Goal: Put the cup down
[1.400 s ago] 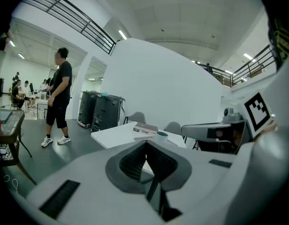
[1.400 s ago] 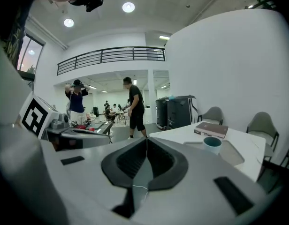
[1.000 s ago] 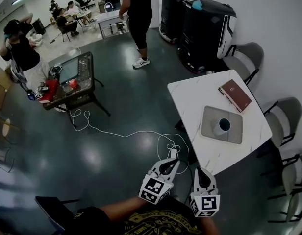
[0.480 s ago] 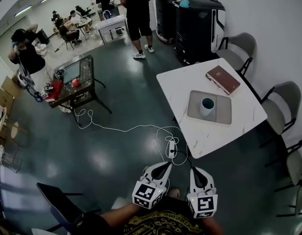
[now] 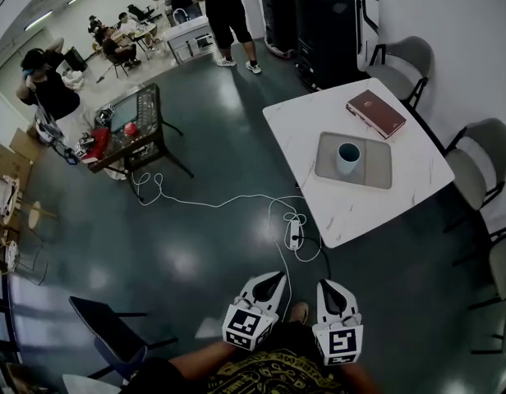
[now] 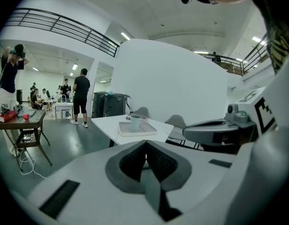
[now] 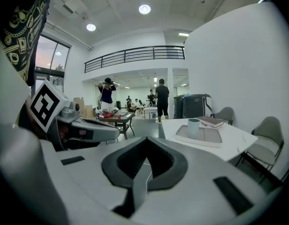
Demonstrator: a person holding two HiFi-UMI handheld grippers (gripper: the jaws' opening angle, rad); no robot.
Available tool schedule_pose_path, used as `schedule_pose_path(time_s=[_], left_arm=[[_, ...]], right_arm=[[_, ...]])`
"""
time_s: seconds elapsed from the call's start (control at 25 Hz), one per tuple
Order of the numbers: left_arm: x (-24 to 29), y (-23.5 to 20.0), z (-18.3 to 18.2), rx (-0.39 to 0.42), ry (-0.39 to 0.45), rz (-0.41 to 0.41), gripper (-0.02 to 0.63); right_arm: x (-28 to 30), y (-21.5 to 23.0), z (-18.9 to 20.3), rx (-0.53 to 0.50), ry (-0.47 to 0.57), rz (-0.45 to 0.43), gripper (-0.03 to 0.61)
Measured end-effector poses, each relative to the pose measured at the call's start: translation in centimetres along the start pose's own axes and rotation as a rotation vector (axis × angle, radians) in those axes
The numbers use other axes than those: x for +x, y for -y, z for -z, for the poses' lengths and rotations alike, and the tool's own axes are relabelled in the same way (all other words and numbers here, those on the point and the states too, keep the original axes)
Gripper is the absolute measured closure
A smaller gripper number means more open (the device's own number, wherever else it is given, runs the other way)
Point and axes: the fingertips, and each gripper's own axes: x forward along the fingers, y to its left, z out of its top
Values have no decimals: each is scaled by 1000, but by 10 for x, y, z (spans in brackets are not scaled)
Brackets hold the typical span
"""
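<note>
A pale cup (image 5: 347, 157) with a dark inside stands upright on a grey tray (image 5: 379, 167) on the white table (image 5: 351, 212). The same cup (image 6: 135, 123) shows far off in the left gripper view, and the cup (image 7: 193, 128) also stands ahead in the right gripper view. My left gripper (image 5: 275, 278) and right gripper (image 5: 329, 287) are held close to my body at the bottom of the head view, well short of the table. Both are shut and hold nothing.
A brown book (image 5: 376, 112) lies on the table beyond the tray. Grey chairs (image 5: 476, 167) stand round the table. A white cable with a power strip (image 5: 294, 233) lies on the dark floor. A cart (image 5: 130, 125), black machines (image 5: 335, 23) and several people are farther off.
The view has shifted back from the table: the table with the cup now sits higher and farther from both grippers. Both grippers stay shut and empty near my body.
</note>
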Motion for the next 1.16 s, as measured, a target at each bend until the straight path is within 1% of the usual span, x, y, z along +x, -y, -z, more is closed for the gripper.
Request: schedule_pose_path(time_s=[0.16, 0.28, 0.64, 0.76, 0.88, 1.16], left_arm=[[3, 3, 5, 5, -8, 11, 603], [3, 2, 3, 10, -3, 14, 603], [-3, -16, 4, -3, 1, -12, 603], [-3, -18, -2, -1, 9, -9, 604], [-3, -23, 1, -4, 6, -13, 603], [-6, -23, -5, 0, 12, 7, 603]], right_arm=[[2, 1, 19, 19, -10, -3, 574], [6, 0, 25, 11, -10, -1, 574], [19, -12, 14, -3, -24, -30, 574], [22, -14, 13, -7, -24, -33, 574], [25, -14, 15, -8, -28, -32, 574], [26, -19, 15, -5, -25, -22, 574]])
